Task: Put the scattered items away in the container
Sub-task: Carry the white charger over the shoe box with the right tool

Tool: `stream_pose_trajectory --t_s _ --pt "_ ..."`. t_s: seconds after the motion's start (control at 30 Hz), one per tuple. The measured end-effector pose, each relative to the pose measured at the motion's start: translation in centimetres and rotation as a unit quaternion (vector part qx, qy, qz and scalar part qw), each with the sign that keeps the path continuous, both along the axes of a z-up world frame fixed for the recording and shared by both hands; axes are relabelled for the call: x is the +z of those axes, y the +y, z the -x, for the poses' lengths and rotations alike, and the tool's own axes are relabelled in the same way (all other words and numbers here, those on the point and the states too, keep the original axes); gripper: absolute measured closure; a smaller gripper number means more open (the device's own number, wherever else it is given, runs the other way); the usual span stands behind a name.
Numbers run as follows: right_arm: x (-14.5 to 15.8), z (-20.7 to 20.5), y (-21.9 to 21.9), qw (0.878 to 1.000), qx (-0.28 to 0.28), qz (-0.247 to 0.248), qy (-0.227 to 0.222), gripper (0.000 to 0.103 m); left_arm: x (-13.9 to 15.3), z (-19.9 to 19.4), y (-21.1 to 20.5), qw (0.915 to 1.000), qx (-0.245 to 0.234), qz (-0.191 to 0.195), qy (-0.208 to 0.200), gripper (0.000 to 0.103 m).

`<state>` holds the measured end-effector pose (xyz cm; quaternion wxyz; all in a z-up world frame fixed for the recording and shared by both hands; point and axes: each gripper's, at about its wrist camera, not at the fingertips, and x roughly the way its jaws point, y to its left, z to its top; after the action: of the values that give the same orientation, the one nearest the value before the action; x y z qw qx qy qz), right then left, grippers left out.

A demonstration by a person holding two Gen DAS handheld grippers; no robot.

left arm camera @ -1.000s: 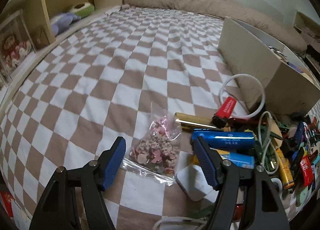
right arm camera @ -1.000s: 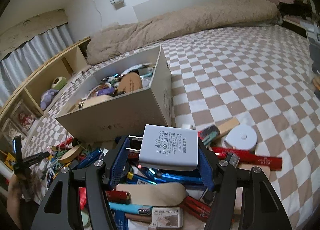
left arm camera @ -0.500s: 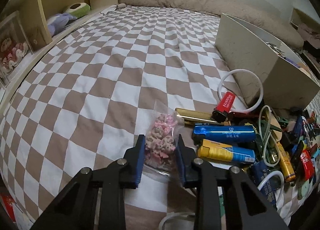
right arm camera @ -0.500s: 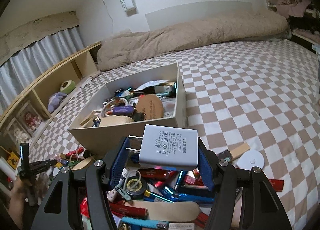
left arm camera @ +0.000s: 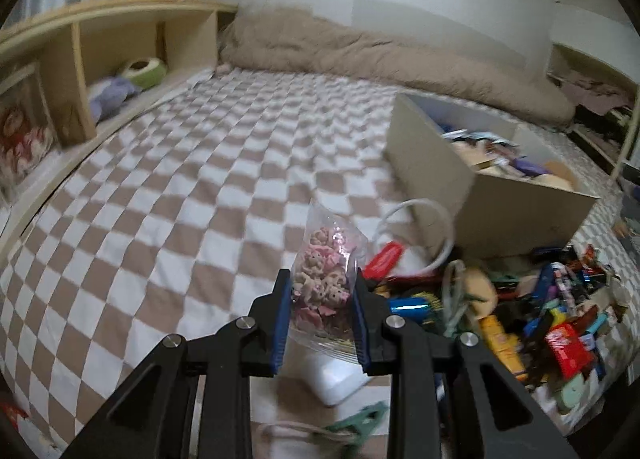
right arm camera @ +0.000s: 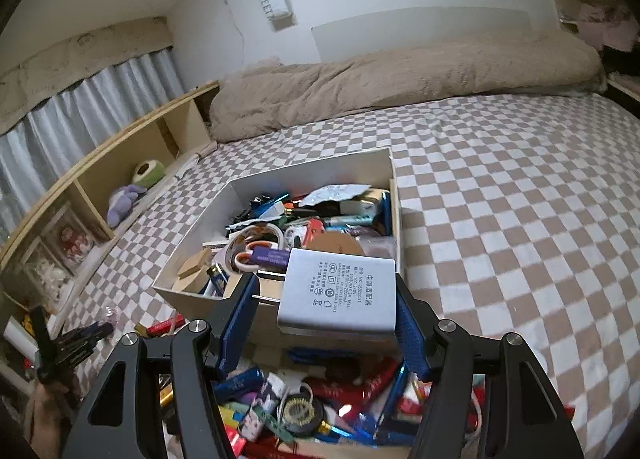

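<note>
My left gripper (left arm camera: 320, 295) is shut on a clear bag of pink trinkets (left arm camera: 326, 271), lifted above the checkered bed. The beige container box (left arm camera: 472, 195) stands to its right, part full. My right gripper (right arm camera: 326, 299) is shut on a white power adapter (right arm camera: 340, 291), held high just before the near wall of the box (right arm camera: 224, 203), which holds several mixed items. Scattered items (right arm camera: 312, 407) lie below the right gripper; they also show in the left wrist view (left arm camera: 552, 323). The left gripper shows at far left in the right wrist view (right arm camera: 68, 343).
A wooden shelf (left arm camera: 80, 71) with plush toys runs along the bed's left side. A rolled brown blanket (right arm camera: 400, 79) lies at the head. A white block (left arm camera: 338, 379) and green clip (left arm camera: 360, 423) lie under the left gripper. Checkered sheet (right arm camera: 520, 219) spreads right of the box.
My left gripper closed on the trinket bag and lifted it off the bed. My right gripper rose with the adapter and moved toward the box.
</note>
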<state>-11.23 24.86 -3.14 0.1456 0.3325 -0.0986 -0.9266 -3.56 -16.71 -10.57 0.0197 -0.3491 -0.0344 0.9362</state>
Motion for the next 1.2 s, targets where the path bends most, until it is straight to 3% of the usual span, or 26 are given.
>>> stream_pose_trajectory --t_s 0.1,0.23,0.4,0.63,0.73,0.83,0.9,0.93,1.2 --pt "0.8 2.2 -0.9 0.998 0.005 -0.062 -0.002 0.038 0.5 -0.2 1.0 0.9996 -0.025 -0.01 0.007 0.076" --pt "1.2 5.4 -2.4 0.986 0.014 -0.165 -0.009 0.038 0.1 -0.1 1.9 0.9987 -0.049 -0.018 -0.001 0.076" --pt "0.4 9.2 -4.1 0.971 0.028 -0.233 -0.038 0.038 -0.5 0.1 3.2 0.9973 -0.07 -0.019 -0.013 0.076" --pt "-1.5 13.7 -4.9 0.981 0.018 -0.154 -0.121 0.038 -0.2 -0.3 3.6 0.9954 -0.088 -0.038 -0.005 0.076" --pt "-2.2 14.6 -5.1 0.978 -0.003 -0.154 -0.139 0.039 -0.3 -0.3 3.8 0.9946 -0.094 -0.043 -0.005 0.076" --pt "-2.3 15.1 -5.1 0.976 -0.013 -0.157 -0.149 0.036 -0.5 -0.2 4.0 0.9941 -0.099 -0.043 -0.008 0.076" --pt "-2.0 15.2 -4.7 0.976 -0.027 -0.159 -0.146 0.02 -0.7 -0.1 3.9 0.9939 -0.1 -0.045 -0.01 0.076" --pt "-1.7 15.1 -4.6 0.976 -0.033 -0.163 -0.138 0.018 -0.8 0.0 3.9 0.9939 -0.1 -0.045 -0.01 0.076" --pt "-0.6 13.8 -4.1 0.982 -0.028 -0.147 -0.116 0.018 -0.5 0.1 3.4 0.9937 -0.094 -0.06 -0.004 0.076"
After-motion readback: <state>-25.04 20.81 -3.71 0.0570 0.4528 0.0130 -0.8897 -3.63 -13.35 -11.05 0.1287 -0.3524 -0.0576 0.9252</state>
